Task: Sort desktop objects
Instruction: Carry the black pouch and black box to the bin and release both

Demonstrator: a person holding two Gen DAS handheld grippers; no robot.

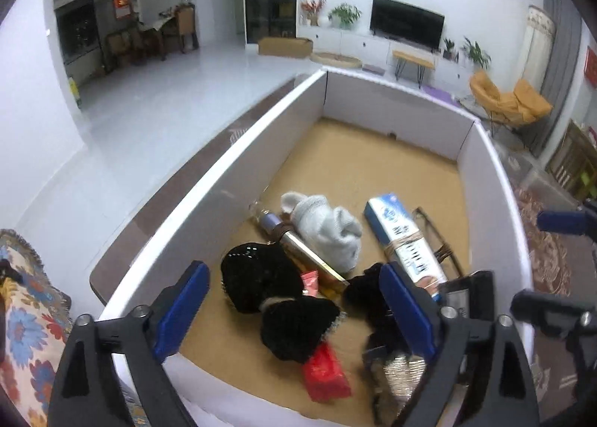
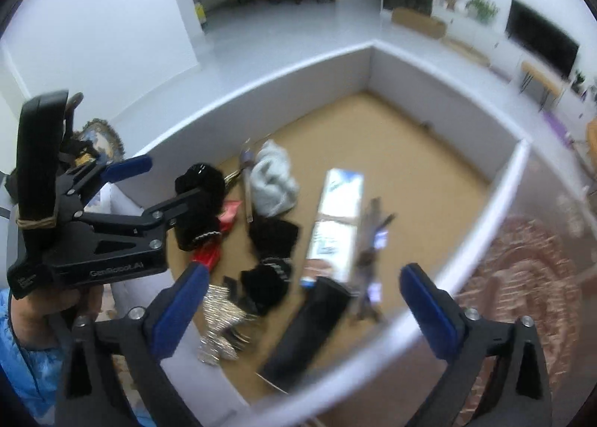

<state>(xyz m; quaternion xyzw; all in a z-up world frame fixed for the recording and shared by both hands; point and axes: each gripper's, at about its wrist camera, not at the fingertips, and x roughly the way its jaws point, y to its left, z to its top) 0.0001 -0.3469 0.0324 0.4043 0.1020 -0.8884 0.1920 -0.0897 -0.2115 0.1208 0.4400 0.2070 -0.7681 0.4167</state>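
The sorting tray, a white-walled box with a brown cardboard floor, holds everything in one heap at its near end, and that crowding is the main hazard.

At the near left lies a black bristly brush with a second black bundle touching it. A jaw closing on either would probably drag the small red packet just beside them, or catch the pink sachet wedged between brush and gold tube.

That tube is shiny and round. It lies partly under the grey rolled sock, so a pinch on it could slip or pull the sock along.

Right of centre, the blue and white toothpaste box is tied with string and lies against a pair of glasses. Lifting the box carelessly could snag the thin frame.

At the near right a black case and a silver glittery item sit close to the tray's near wall. A jaw reaching for them might strike the rim and shove the tray. The right wrist picture is blurred there, so exact contacts cannot be told.

The left gripper hangs above the heap with its blue pads spread wide. It holds nothing and touches nothing.

The right gripper is likewise spread to its fullest over the near right corner, empty, with no pad on any object.

The two tools are close together, and could knock each other if both go down at once.
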